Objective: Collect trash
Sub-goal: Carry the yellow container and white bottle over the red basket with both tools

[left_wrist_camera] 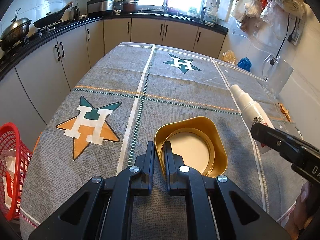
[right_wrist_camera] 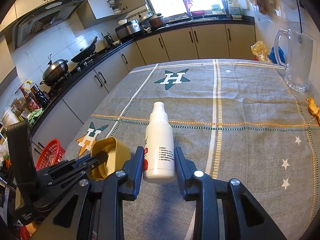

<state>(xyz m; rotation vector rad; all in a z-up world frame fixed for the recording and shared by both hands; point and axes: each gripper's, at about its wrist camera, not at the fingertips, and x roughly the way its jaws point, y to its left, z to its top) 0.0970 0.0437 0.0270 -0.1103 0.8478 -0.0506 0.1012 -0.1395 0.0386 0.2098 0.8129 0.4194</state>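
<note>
Trash here comes as two pieces, both held over the grey checked cloth on the bench [left_wrist_camera: 140, 76]: a gold, square-rimmed metal tin with a round pale bottom [left_wrist_camera: 192, 144] and a white plastic spray bottle with a printed label [right_wrist_camera: 159, 150]. The left hand-held gripper [left_wrist_camera: 159, 160] is clamped tight on the tin's near wall, one finger inside and one outside. The right hand-held gripper [right_wrist_camera: 159, 166] is closed on the bottle's lower body, just right of the tin. A red plastic mesh basket [left_wrist_camera: 12, 160] sits off the bench edge, well to the left of the tin, and looks like the likely drop spot.

Pinched by one thin wall, the tin could pivot or slip out if swung quickly. The smooth, round bottle, gripped low, might twist in the pads. Crossing both hands toward the basket risks a knock between them.

Bottle text is too small to read; the cloth's stars carry a bold "H", and the right tool shows "DA"
</note>
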